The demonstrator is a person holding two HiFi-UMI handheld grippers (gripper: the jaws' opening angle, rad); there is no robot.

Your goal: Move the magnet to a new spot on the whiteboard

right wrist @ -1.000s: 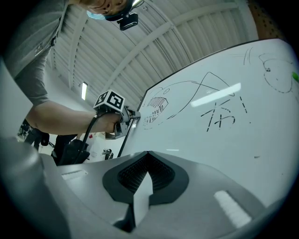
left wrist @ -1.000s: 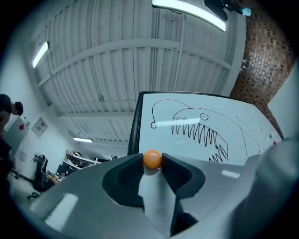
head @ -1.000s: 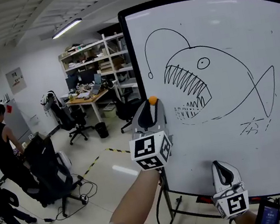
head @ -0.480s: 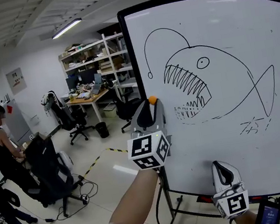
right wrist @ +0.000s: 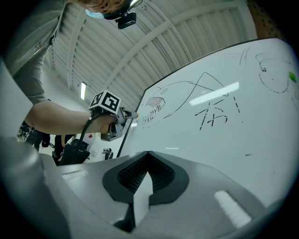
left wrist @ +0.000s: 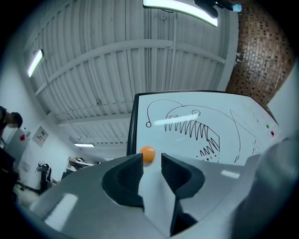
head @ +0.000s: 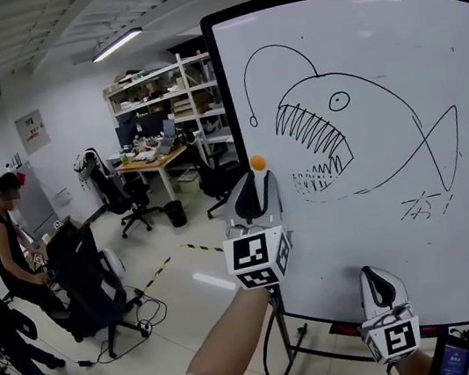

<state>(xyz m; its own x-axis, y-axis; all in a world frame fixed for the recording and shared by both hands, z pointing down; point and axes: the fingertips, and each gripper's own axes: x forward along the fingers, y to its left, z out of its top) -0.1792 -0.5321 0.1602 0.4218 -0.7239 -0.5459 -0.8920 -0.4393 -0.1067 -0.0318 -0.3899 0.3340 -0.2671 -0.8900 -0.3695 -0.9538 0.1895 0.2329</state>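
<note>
The orange ball magnet (head: 258,161) sticks to the whiteboard (head: 397,199) near its left edge, below the lure of the drawn fish. My left gripper (head: 256,175) points up at it. In the left gripper view the magnet (left wrist: 147,153) sits just past the fingertips. It touches the left one, and a sliver of board shows before the right one. The left gripper (left wrist: 152,158) is open, its jaws a little apart. My right gripper (head: 374,273) hangs low by the board's bottom edge. The right gripper (right wrist: 148,155) is shut with nothing in it.
The board's black frame (head: 225,121) and stand legs (head: 283,343) are beside my left arm. An office chair (head: 85,278), cables on the floor and a person (head: 11,237) are to the left. Desks and shelves (head: 160,114) stand at the back.
The left gripper has stayed at the magnet, and its marker cube has sunk slightly. The magnet keeps its place on the board. The person at the far left has shifted a little.
</note>
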